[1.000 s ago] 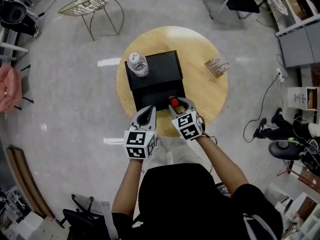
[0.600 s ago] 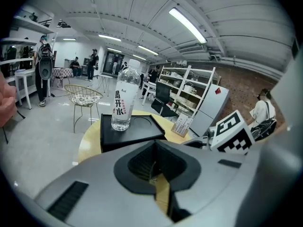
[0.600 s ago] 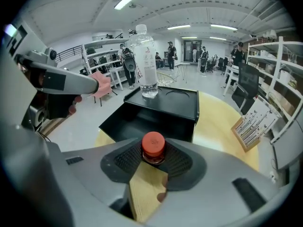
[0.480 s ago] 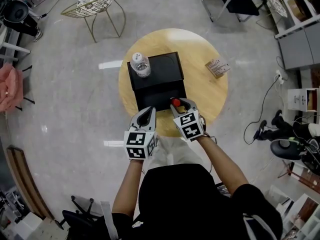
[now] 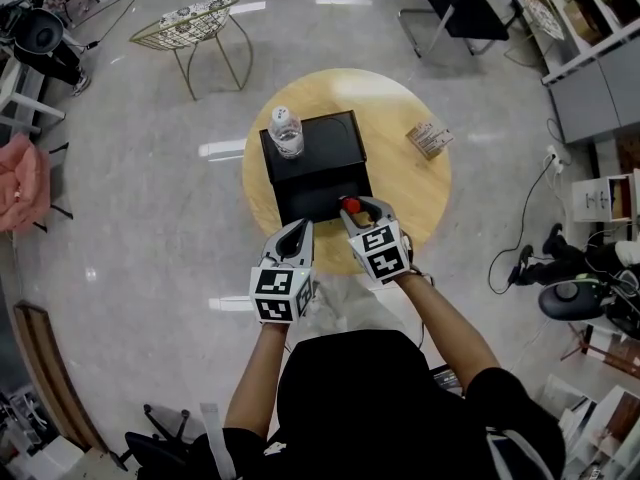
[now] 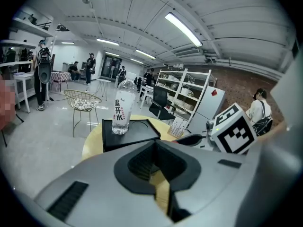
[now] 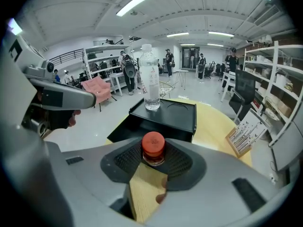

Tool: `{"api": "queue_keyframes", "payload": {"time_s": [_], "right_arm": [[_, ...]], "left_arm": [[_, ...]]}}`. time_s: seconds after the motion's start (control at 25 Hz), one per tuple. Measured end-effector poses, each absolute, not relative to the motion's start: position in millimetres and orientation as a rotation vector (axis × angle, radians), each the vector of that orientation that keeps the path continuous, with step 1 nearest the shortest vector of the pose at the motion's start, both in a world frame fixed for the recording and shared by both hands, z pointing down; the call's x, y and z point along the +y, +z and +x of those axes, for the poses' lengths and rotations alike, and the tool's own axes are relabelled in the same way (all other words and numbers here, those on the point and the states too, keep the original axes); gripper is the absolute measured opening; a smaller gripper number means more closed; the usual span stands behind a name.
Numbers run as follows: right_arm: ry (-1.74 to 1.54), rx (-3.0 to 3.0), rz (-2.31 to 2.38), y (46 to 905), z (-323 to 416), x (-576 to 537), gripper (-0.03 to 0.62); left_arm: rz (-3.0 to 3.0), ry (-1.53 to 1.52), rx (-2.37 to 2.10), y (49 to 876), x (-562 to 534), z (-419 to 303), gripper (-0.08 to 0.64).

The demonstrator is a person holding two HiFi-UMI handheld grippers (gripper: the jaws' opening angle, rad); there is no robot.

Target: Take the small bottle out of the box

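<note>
1. The right tongs [image 7: 154, 161] are clamped on the small bottle [image 7: 153, 148]. Its red cap stands up between the dark ribbed pads, and the bottle is upright.
2. In the head view the small bottle [image 5: 349, 206] sits at the near edge of the black box [image 5: 318, 163], on the person's side. In the right gripper view the bare wood of the surface shows just below the bottle.
3. The left tongs [image 6: 154, 150] are together at the tips, and the hollow between the pads holds nothing. They hang over the near rim of the round wooden surface [image 5: 410, 183], just beside the right tongs and to their left.
4. A clear water bottle [image 5: 287, 131] stands upright on the box top at its far left corner. A round recess lies beside it on the lid.
5. A small card stand [image 5: 431, 139] sits on the surface to the right of the box, well apart from it.
6. A wire chair [image 5: 190, 18] stands on the floor beyond the surface, to the left.
</note>
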State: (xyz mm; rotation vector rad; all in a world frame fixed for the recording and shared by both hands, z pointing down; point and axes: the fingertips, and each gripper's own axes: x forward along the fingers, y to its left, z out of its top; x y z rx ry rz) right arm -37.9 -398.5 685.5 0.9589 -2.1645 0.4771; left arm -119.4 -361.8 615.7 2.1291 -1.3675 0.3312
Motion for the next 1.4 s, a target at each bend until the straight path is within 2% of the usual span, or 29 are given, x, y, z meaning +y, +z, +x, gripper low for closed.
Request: {"api": "queue_keyframes", "payload": {"time_s": [1.4], "right_arm": [[0.227, -2.423, 1.319, 496, -48, -314, 0.137]], "left_arm": [[2.43, 0.122, -1.517, 462, -254, -155, 0.011]]}}
